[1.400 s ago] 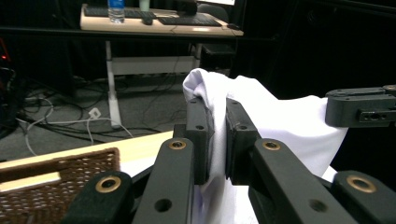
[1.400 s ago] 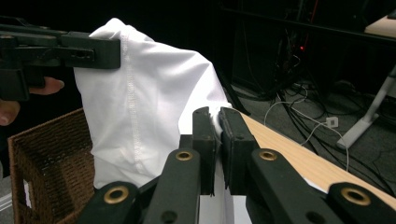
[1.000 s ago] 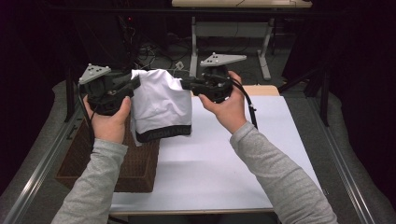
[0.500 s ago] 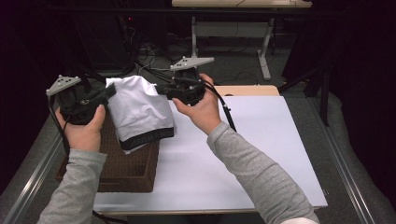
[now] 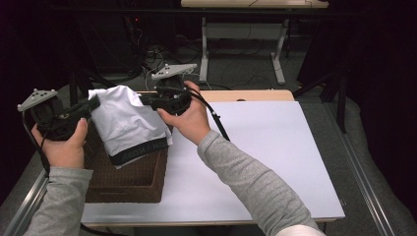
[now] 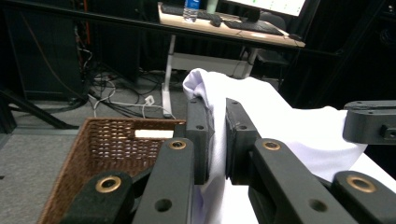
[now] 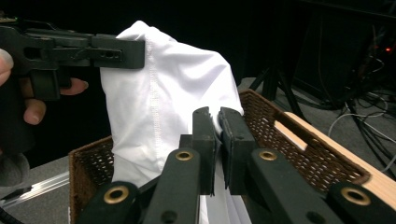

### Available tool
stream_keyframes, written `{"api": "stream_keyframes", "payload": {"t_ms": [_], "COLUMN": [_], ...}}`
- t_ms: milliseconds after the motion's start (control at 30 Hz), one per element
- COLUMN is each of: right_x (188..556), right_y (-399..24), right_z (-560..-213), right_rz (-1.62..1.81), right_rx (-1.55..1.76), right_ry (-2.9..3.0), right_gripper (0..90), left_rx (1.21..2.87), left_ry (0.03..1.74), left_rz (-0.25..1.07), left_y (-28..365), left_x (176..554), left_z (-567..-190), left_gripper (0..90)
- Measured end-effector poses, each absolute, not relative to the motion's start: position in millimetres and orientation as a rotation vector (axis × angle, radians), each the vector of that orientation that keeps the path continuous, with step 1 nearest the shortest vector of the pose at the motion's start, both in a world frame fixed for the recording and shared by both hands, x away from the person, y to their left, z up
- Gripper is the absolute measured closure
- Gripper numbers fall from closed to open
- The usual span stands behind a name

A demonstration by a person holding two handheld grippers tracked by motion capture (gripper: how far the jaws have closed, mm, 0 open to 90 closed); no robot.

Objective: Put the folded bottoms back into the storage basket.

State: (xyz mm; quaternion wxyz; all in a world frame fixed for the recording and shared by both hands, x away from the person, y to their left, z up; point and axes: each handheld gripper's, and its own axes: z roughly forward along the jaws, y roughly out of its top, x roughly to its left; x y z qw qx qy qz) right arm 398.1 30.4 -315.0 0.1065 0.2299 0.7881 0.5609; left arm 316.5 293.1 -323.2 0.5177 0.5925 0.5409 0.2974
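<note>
While over basket (image 5: 129,178) — tool-pinched cloth (image 5: 127,123).

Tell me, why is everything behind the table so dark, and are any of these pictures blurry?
High view: light falls on the white table top and the white garment, the room behind stays dim; slightly soft, no glare. Left gripper view: the jaws up close look soft, the wicker basket sharper. Right gripper view: near-black backdrop, the garment brightly lit.

Dark room with black walls; grey floor (image 5: 246,69) strewn with cables (image 6: 116,100); a white-legged desk (image 6: 224,28) carrying a keyboard (image 6: 210,18) and bottle (image 6: 190,8) stands far beyond the fingers, dimly lit
</note>
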Motion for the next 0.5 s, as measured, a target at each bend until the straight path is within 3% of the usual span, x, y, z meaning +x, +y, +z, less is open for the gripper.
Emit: {"api": "stream_keyframes", "payload": {"t_ms": [500], "right_x": [389.5], "right_y": [56.6], "right_z": [-327.2], "right_rz": [1.644], "right_rx": [0.645], "right_ry": [2.382], "right_gripper": [85.2], "left_rx": [1.406], "left_ry": [1.335], "left_rz": [0.721], "left_y": [313.8], "left_x": [309.6], "left_z": [-330.2], "left_gripper": [82.7]}}
